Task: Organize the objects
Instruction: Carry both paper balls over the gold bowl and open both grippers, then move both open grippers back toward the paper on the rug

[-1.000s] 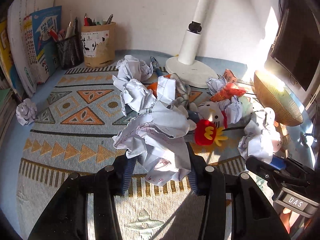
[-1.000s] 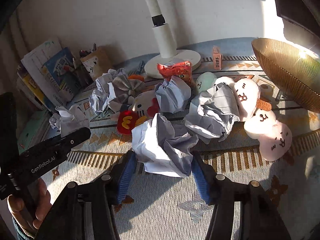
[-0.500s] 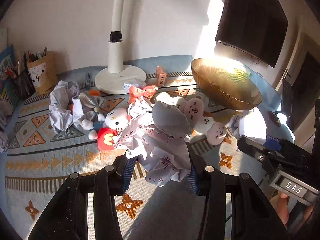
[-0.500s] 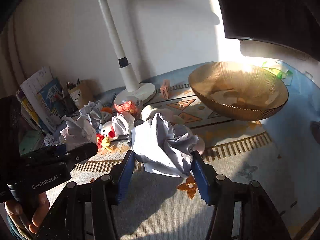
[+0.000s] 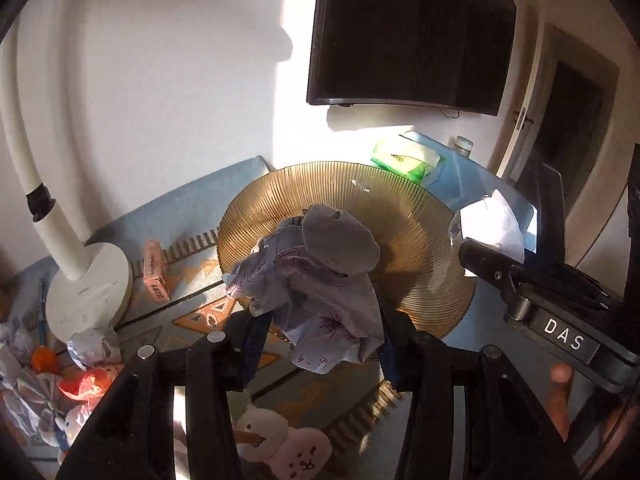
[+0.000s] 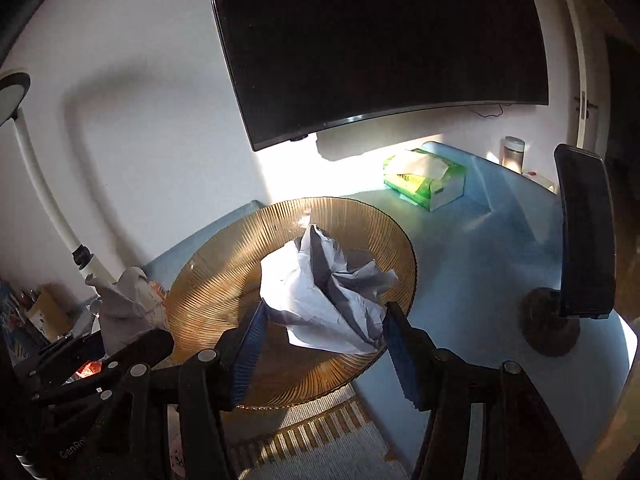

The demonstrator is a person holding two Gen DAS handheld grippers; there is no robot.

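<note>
Crumpled paper balls are what's getting sorted here, and both grippers have one, each held above the ribbed amber glass bowl (image 5: 280, 208) that sits on the blue tabletop (image 6: 480, 248).

Going left to right in the left wrist view: a white desk lamp (image 5: 86, 292) stands on the patterned mat (image 5: 204, 312), with more crumpled paper (image 5: 90, 346) and an orange-red wrapper (image 5: 86, 384) down by its base. A small pink box (image 5: 154, 270) stands just beside the lamp base. Some pale plush toys (image 5: 280, 448) with drawn faces lie at the bottom. Then the left gripper (image 5: 320, 344), jaws pinched on a paper ball with red scribbles (image 5: 316, 280), hanging over the near left part of the bowl.

Right wrist view: the right gripper (image 6: 320, 344) has its jaws clamped on a plain white paper ball (image 6: 320, 296), over the middle of the bowl and not touching it as far as I can tell. Behind the bowl there's a green tissue box (image 6: 424, 180) by the wall, under a dark wall-mounted monitor (image 6: 380, 40). Further right, a black phone on a round stand (image 6: 580, 240) sits on the tabletop.
</note>
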